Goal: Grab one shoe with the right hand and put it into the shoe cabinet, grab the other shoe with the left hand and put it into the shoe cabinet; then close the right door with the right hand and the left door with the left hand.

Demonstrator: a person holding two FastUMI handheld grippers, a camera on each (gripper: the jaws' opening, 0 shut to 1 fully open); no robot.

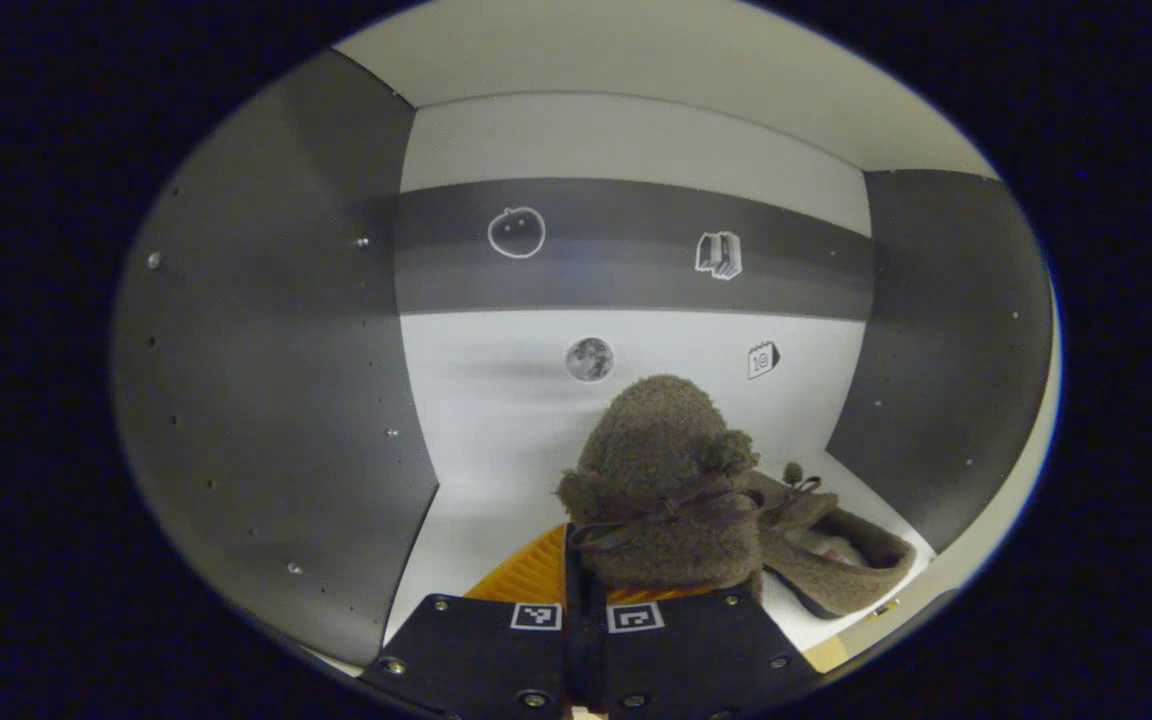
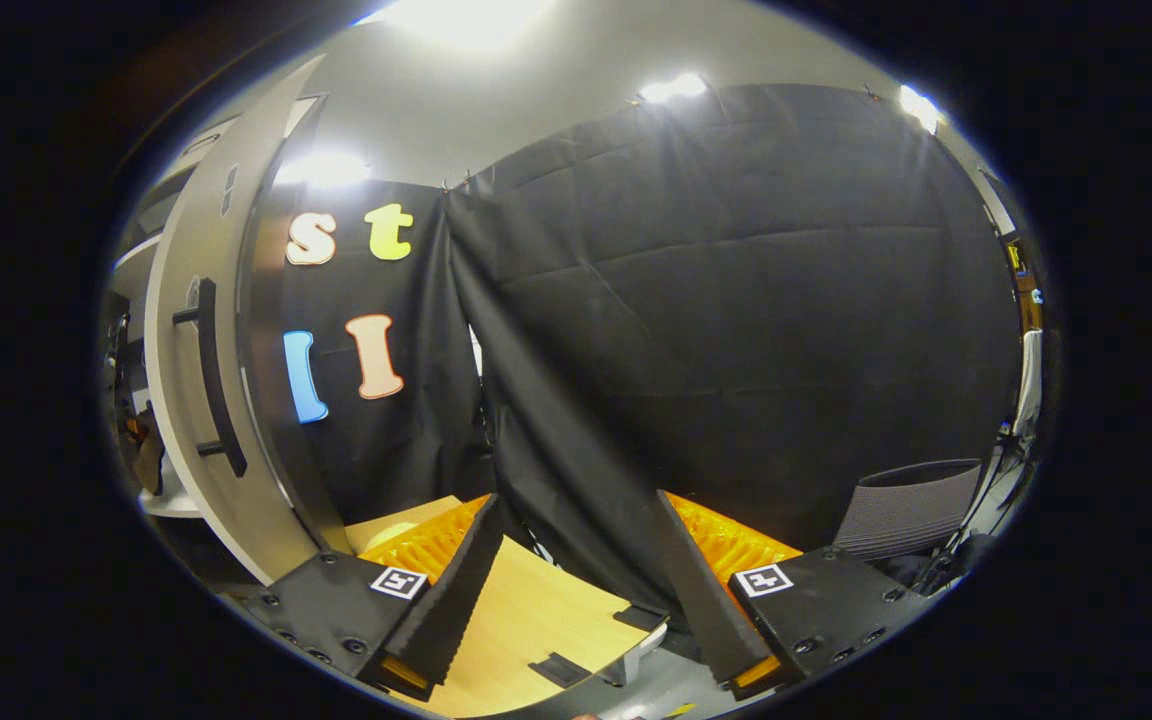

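White cabinet floor and dark side panels surround the left gripper (image 1: 586, 610), low in the left gripper view. Its fingers are nearly together on the back of a fuzzy brown shoe (image 1: 661, 490), apparently pinching a thin edge. Just to its right lies the other shoe (image 1: 836, 560), already on the shelf. Behind them, small stickers dot the back wall (image 1: 636, 370). So the second shoe is being placed; letting go and pulling out come next, then the doors. In the right gripper view, the right gripper (image 2: 566, 590) is spread wide and empty over a wooden tabletop (image 2: 526, 620), with the open cabinet door (image 2: 226, 400) at frame left.
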